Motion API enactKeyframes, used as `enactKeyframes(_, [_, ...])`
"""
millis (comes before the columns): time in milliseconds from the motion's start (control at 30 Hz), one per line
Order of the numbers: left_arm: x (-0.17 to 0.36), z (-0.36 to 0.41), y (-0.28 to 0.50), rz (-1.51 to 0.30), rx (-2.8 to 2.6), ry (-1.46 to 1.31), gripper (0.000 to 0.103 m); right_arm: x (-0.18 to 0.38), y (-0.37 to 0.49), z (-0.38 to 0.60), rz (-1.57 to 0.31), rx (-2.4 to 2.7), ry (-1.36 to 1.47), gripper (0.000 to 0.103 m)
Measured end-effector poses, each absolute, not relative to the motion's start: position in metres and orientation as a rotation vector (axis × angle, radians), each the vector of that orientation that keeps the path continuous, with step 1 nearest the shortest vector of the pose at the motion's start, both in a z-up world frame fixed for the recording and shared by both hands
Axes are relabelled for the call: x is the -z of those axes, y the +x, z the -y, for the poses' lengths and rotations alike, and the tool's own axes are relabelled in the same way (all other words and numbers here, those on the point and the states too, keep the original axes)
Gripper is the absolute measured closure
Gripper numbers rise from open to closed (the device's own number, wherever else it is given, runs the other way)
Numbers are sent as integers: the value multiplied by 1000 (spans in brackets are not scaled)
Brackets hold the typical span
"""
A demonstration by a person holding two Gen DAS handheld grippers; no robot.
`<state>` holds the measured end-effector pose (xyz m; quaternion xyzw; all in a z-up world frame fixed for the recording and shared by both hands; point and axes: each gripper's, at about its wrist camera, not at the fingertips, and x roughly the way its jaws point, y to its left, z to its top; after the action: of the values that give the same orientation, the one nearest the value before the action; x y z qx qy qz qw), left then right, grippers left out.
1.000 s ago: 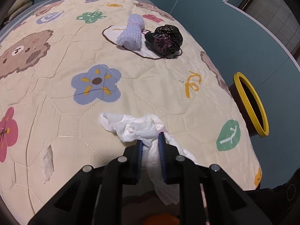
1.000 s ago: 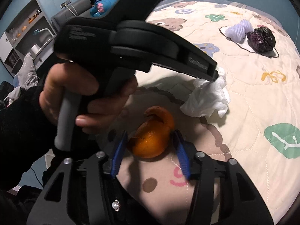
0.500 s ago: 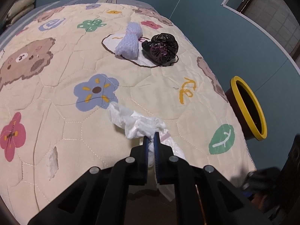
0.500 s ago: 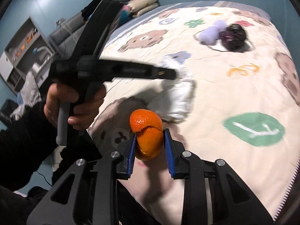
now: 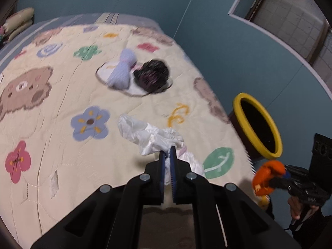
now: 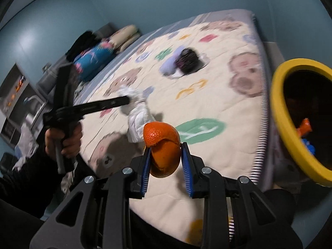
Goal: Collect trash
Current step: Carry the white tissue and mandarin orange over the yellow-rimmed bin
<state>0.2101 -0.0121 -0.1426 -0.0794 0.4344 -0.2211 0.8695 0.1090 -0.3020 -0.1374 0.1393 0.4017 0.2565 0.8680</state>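
We note left gripper [image 5: 167, 155] clamped on white tissue [image 5: 153, 137]; right gripper [image 6: 166, 157] pinches orange peel [image 6: 162, 145] near yellow-rimmed bin [image 6: 278, 112].

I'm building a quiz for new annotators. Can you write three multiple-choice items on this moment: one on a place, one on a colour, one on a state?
1. Where does the bin stand?
A. On the quilt
B. Beside the bed, off its edge
C. On a shelf

2. What colour is the bin's rim?
A. Yellow
B. Red
C. White

3. What is the right gripper doing?
A. Hanging open, holding nothing
B. Shut on the white tissue
C. Shut on the orange peel

Answers:
1 B: the bin sits past the edge of the quilt, lower than the bed top.
2 A: the ring around the dark opening is bright yellow.
3 C: the orange peel sits between its blue pads, while the left gripper pinches the white tissue.
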Motion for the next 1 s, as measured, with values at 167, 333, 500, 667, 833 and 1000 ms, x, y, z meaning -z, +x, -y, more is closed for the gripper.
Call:
enactKeyframes(167, [115, 31, 201, -844, 476, -151, 99, 124, 112, 340, -786, -447, 321, 76])
enactKeyframes(333, [99, 57, 198, -816, 476, -116, 99, 112, 116, 364, -741, -373, 329, 76])
enactKeyframes(500, [91, 84, 202, -805, 499, -89, 99, 102, 123, 387, -703, -304, 345, 76])
enactKeyframes(667, [82, 117, 210, -784, 529, -60, 99, 91, 128, 409, -656, -235, 337, 76])
enactKeyframes(833, [72, 152, 218, -752, 574, -23, 99, 82, 133, 432, -612, -185, 351, 76])
enactKeyframes(1000, [64, 186, 225, -732, 623, 2, 99, 78, 137, 455, -581, -124, 365, 76])
